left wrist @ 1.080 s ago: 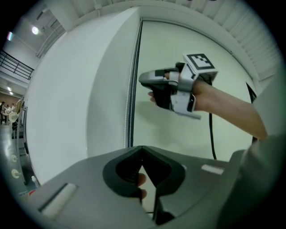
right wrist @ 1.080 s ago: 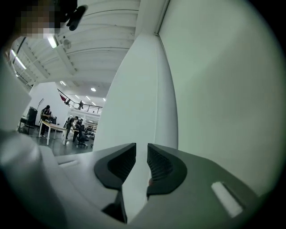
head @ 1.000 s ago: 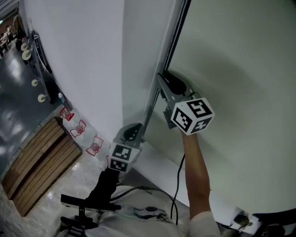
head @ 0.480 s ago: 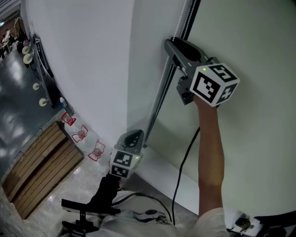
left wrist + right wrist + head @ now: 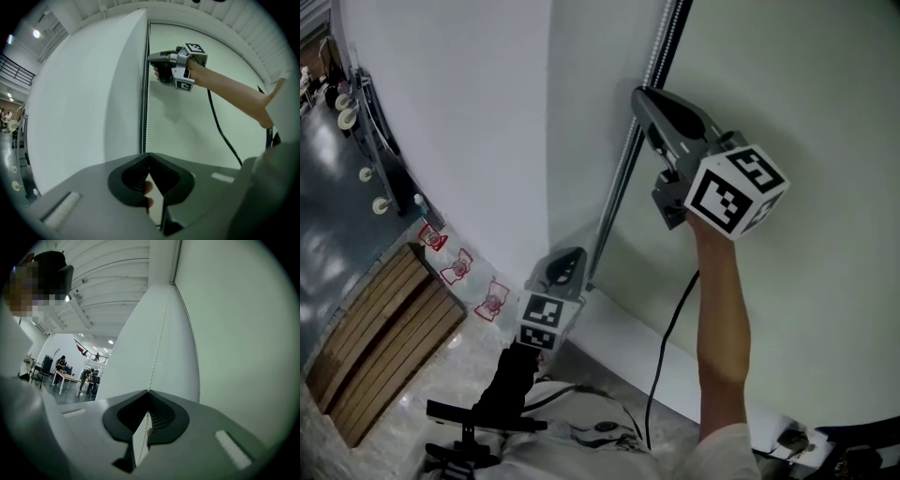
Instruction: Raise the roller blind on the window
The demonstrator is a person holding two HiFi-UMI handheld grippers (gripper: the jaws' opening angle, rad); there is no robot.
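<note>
I see the right gripper (image 5: 642, 98) has just clamped shut on the blind's bead chain (image 5: 614, 202), high up. The left gripper (image 5: 574, 262) pinches the same chain lower down.

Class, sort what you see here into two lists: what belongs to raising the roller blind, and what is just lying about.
Belongs to the job:
bead chain
roller blind
left claw, shut on the chain
right claw, just closed on the chain higher up

Just lying about:
wooden slatted panel
red-and-white floor markers
black stand
</note>
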